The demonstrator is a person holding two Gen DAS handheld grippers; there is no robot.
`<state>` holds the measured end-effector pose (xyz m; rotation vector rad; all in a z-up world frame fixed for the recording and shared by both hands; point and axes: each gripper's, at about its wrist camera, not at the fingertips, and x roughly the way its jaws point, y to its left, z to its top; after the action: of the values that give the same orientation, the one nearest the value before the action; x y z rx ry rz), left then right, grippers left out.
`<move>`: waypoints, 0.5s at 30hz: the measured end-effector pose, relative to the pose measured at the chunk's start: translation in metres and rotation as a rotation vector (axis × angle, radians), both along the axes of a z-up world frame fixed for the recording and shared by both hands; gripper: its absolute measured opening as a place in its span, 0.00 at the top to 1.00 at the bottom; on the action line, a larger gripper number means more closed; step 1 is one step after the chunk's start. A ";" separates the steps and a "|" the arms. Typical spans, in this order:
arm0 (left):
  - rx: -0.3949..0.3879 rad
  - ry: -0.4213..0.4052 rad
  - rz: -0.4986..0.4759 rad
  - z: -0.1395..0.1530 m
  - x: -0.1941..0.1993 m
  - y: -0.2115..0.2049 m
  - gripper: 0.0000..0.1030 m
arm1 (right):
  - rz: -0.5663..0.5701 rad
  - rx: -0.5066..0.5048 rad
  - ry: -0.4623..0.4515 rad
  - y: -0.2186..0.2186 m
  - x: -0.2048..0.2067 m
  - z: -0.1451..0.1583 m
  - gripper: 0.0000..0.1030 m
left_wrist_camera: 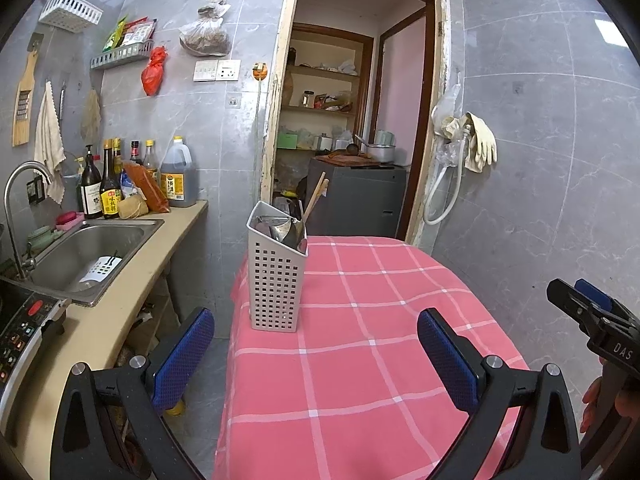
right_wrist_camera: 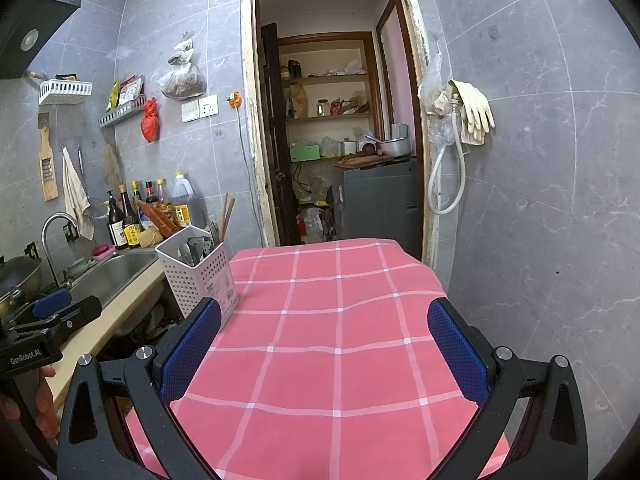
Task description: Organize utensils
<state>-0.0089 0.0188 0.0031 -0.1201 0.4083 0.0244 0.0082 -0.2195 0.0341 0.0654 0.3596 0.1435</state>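
Note:
A white perforated utensil caddy stands upright at the left edge of the table with the pink checked cloth. It holds metal utensils and wooden chopsticks. My left gripper is open and empty, low over the cloth just in front of the caddy. In the right wrist view the caddy sits at the table's left side, with my right gripper open and empty over the pink cloth. Each gripper shows at the edge of the other's view.
A counter with a steel sink, a tap and sauce bottles runs along the left. A gap separates it from the table. An open doorway with shelves lies behind. A grey tiled wall with hanging gloves stands on the right.

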 end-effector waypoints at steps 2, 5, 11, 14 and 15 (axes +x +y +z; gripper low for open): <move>0.002 -0.001 -0.001 0.001 -0.002 -0.001 0.01 | 0.000 0.001 0.000 0.000 0.000 0.000 0.01; 0.003 -0.003 -0.002 0.002 -0.003 -0.003 0.01 | -0.001 0.001 -0.002 -0.001 -0.001 0.000 0.01; 0.006 -0.008 -0.007 0.003 -0.004 -0.005 0.01 | -0.001 0.001 -0.003 -0.002 -0.001 0.001 0.01; 0.007 -0.009 -0.008 0.003 -0.005 -0.006 0.01 | -0.001 0.001 -0.003 -0.002 -0.002 0.001 0.01; 0.007 -0.009 -0.009 0.004 -0.005 -0.006 0.01 | -0.001 0.002 -0.003 -0.002 -0.002 0.001 0.01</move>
<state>-0.0136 0.0129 0.0067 -0.1116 0.3997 0.0162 0.0062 -0.2216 0.0349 0.0671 0.3569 0.1424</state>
